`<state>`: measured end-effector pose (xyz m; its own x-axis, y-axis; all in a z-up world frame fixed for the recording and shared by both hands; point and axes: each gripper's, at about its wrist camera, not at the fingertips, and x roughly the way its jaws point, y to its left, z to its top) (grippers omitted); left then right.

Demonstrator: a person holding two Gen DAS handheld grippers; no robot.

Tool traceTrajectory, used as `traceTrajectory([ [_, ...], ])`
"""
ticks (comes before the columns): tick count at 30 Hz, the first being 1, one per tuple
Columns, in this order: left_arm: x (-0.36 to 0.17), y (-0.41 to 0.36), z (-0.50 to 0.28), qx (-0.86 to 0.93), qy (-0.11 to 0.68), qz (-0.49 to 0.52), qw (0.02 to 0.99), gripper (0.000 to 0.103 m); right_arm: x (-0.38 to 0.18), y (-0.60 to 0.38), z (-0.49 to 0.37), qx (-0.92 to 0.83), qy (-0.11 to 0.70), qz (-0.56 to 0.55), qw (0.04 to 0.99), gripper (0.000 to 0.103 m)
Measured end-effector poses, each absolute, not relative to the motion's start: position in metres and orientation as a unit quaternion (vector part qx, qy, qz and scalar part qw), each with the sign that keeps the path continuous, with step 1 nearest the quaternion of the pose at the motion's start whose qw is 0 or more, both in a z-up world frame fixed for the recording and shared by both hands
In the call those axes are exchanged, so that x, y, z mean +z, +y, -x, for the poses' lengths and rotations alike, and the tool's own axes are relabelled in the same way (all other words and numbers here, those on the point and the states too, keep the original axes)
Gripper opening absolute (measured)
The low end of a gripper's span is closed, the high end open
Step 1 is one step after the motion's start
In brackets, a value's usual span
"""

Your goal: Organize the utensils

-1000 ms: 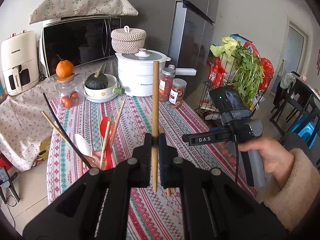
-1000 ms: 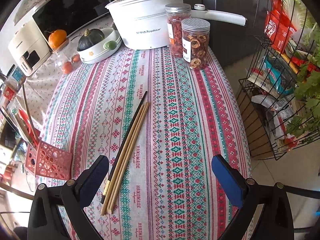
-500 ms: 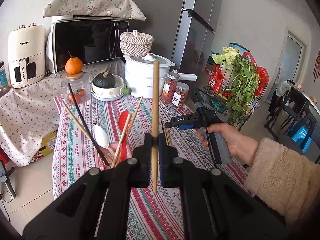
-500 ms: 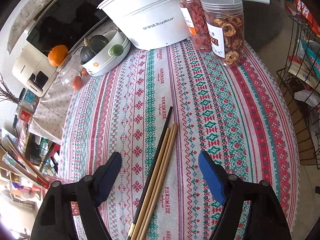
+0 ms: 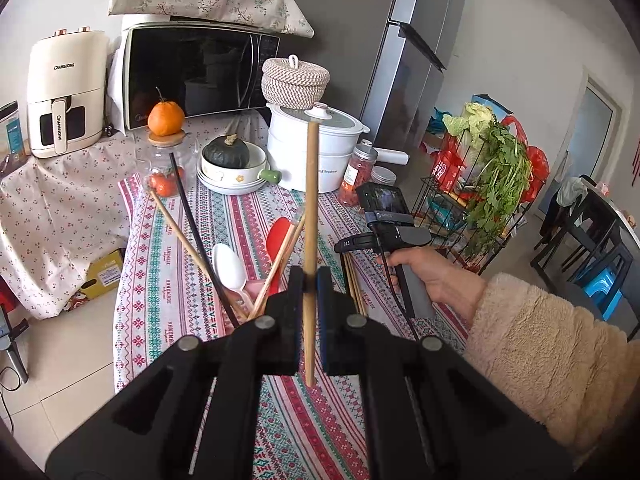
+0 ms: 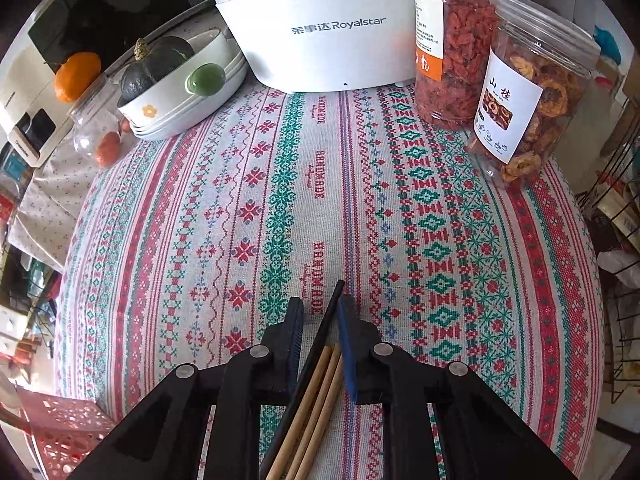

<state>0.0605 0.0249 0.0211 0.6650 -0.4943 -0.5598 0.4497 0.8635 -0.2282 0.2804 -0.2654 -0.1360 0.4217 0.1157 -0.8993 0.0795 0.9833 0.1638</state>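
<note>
Chopsticks: one wooden chopstick [image 5: 310,248] upright, pinched in left gripper [image 5: 310,280] jaws; right gripper [image 6: 320,312] jaws just closing around worktop bundle [image 6: 320,376].

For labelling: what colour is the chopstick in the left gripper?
Light wooden tan chopstick; clearest in left wrist view.

Count: one upright wooden chopstick [image 5: 310,240]; three tan wooden chopsticks [image 6: 320,396] plus one black chopstick [image 6: 324,320] on cloth; two clear plastic jars of dried fruit [image 6: 524,92]; one white plastic spoon [image 5: 229,267].
</note>
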Motion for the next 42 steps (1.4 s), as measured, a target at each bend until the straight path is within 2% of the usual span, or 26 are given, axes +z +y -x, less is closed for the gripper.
traceTrajectory([
  [3,0.020,0.025,-0.062,-0.258,0.318,0.038,0.912,0.007,-0.137,-0.261,-0.280,0.009,0.533,-0.084,0.842,0.008],
  [7,0.021,0.028,-0.062,-0.253,0.316,0.042,0.913,0.007,-0.131,-0.270,-0.271,0.019,0.514,-0.136,0.847,0.006],
  [18,0.044,0.047,-0.052,-0.238,0.267,0.072,0.931,0.007,-0.024,-0.255,-0.179,0.068,0.402,-0.131,0.904,0.005],
  [32,0.052,0.050,-0.051,-0.188,0.199,0.068,0.959,0.007,0.049,-0.232,-0.075,0.109,0.295,-0.108,0.943,0.004],
  [42,0.033,0.053,-0.077,-0.153,0.228,0.062,0.960,0.007,0.087,-0.211,-0.062,0.146,0.252,-0.087,0.953,0.004],
])
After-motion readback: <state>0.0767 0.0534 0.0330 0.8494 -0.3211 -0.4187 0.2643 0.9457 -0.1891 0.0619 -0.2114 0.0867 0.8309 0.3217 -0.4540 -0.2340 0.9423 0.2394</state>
